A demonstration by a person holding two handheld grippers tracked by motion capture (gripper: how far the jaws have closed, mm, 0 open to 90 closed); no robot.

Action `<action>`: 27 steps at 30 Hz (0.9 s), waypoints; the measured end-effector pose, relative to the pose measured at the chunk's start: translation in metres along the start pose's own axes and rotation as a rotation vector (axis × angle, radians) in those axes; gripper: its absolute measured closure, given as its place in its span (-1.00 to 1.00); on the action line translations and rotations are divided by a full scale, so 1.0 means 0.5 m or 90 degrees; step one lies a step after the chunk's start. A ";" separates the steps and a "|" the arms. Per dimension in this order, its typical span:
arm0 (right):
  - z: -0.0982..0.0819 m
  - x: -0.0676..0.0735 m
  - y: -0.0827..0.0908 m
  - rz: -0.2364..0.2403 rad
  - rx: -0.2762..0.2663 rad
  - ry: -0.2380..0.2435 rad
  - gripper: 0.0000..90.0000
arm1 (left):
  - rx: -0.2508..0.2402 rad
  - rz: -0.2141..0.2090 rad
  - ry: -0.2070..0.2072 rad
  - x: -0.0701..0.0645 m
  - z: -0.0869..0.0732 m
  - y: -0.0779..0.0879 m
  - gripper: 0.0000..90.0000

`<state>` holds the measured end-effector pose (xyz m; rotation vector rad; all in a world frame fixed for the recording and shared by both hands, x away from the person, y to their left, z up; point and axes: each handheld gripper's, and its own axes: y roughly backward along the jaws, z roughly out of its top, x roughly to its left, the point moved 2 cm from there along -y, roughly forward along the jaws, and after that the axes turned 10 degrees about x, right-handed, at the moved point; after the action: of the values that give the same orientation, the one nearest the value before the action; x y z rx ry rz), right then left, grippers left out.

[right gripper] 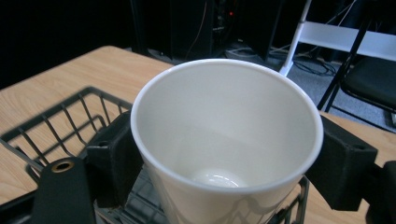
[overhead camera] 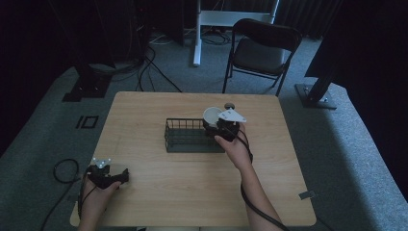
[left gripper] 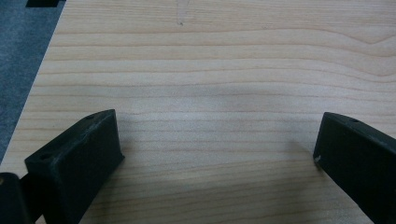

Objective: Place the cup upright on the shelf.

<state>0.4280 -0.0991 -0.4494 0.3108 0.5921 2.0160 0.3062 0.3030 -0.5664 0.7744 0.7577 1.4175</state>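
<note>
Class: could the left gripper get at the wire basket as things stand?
Probably yes: the left gripper rests open near the table's corner, and bare wood lies between it and the basket.

Light: dim overall, room beyond the desk (overhead camera: 192, 183) nearly black.
Shadows: soft, faint under the jaws in the left gripper view.
Glare: pale sheen inside the white cup (right gripper: 224, 140).
Focus: near jaws slightly soft, wood grain sharp.

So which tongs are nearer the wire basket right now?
Right. The right tongs hold a white paper cup at the wire basket's right end. The left tongs rest open near the table's front-left corner, well away from it.
</note>
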 end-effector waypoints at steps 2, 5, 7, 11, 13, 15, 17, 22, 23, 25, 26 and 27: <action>-0.007 -0.003 -0.005 -0.004 0.005 0.000 -0.55 | 0.000 0.000 0.000 0.000 0.000 0.000 -0.98; -0.017 -0.007 -0.013 -0.006 0.013 -0.004 -0.55 | 0.000 0.000 0.000 0.000 0.000 0.000 -0.98; -0.023 -0.009 -0.017 -0.008 0.017 -0.005 -0.55 | 0.000 0.000 0.000 0.000 0.000 0.000 -0.98; -0.033 -0.011 -0.022 -0.008 0.022 -0.004 -0.55 | 0.000 0.000 0.000 0.000 0.000 0.000 -0.98; -0.037 -0.011 -0.024 -0.009 0.025 -0.005 -0.55 | 0.000 0.000 -0.001 0.000 0.000 0.000 -0.98; -0.040 -0.011 -0.028 -0.008 0.026 -0.006 -0.55 | 0.000 0.000 0.000 0.000 0.000 0.000 -0.98; -0.044 -0.010 -0.030 -0.006 0.026 -0.008 -0.55 | 0.000 0.000 0.000 0.000 0.000 0.000 -0.98; -0.046 -0.010 -0.030 -0.008 0.021 -0.012 -0.55 | 0.000 0.000 0.000 0.000 0.000 0.000 -0.98; -0.046 -0.010 -0.030 -0.008 0.021 -0.012 -0.55 | 0.000 0.000 0.000 0.000 0.000 0.000 -0.98; -0.048 -0.012 -0.030 -0.006 0.018 -0.022 -0.55 | 0.000 0.000 0.000 0.000 0.000 0.000 -0.98; -0.049 -0.012 -0.031 -0.005 0.017 -0.024 -0.55 | 0.000 0.000 0.000 0.000 0.000 0.000 -0.98; -0.049 -0.012 -0.031 -0.005 0.016 -0.025 -0.55 | 0.000 0.000 0.000 0.000 0.000 0.000 -0.98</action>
<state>0.4315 -0.1051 -0.4781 0.3611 0.5935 1.9917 0.3062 0.3030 -0.5665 0.7742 0.7573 1.4172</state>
